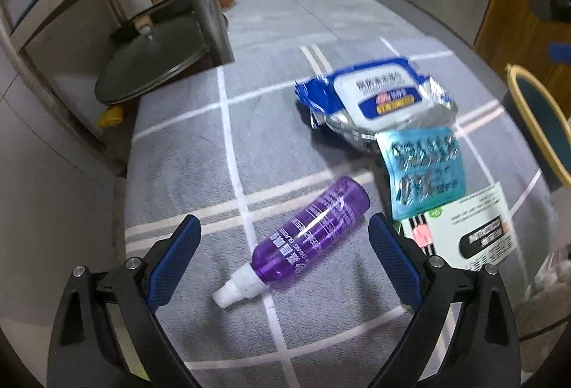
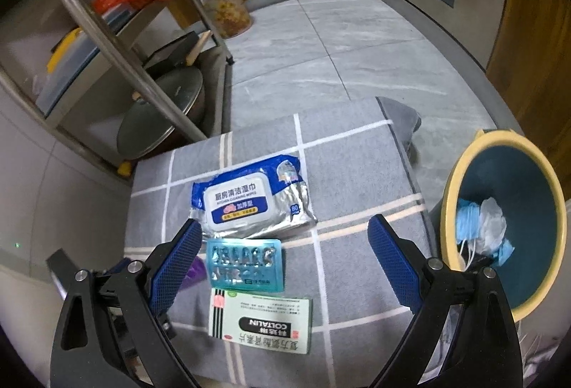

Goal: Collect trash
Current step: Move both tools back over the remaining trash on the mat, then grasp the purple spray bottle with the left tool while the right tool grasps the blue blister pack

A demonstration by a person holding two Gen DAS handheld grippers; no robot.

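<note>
Bin (image 2: 464, 181), right of the right tool (image 2: 285, 256): holds blue masks (image 2: 467, 220) and white plastic (image 2: 492, 220). Bottle (image 1: 310, 231) lies between the left tool's (image 1: 283, 250) spread fingers; both tools released, empty.

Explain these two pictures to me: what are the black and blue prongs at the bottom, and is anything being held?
Each picture comes from a camera on a hand-held gripper. The prongs are its two fingers. The left gripper hangs open over a purple spray bottle. The right gripper is open too, above a blister pack and a medicine box. A wipes pack lies further back on the checked grey cloth. Beside it stands a bin with trash inside. Nothing is held.
</note>
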